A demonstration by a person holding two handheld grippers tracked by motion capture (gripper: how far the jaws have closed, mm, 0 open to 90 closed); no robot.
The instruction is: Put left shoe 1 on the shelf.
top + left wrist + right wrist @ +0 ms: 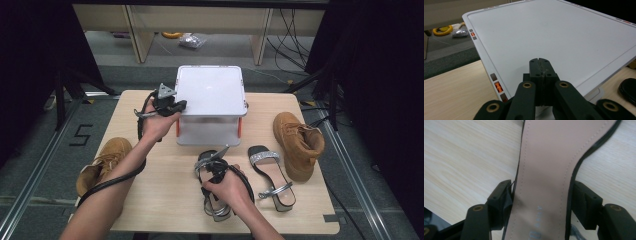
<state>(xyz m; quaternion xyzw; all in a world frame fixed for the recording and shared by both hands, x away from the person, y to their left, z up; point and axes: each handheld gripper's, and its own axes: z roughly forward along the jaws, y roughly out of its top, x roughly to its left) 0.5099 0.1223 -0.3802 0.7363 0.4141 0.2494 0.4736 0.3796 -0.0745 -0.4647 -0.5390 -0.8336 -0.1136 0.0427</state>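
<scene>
A black sandal with a pink-beige insole (pixel 549 157) lies on the wooden table (pixel 165 185) at the front centre. My right gripper (pixel 542 192) straddles its narrow waist, one jaw against each edge of the sole, shut on it. From above, that gripper (pixel 216 170) covers the sandal's (pixel 216 207) front part, and its silver heel strap shows behind my hand. My left gripper (pixel 540 61) is shut with nothing in it, its tips resting over the white lid (pixel 554 32) near an edge. In the high view it (pixel 180 104) sits at the left side of the white box (pixel 211 90).
A matching sandal (pixel 272 172) with a glittery strap lies just right of the held one. One tan boot (pixel 297 142) lies at the table's right, another (pixel 102 162) at the left front edge. The box has orange clips (pixel 498 86). Cables trail from both grippers.
</scene>
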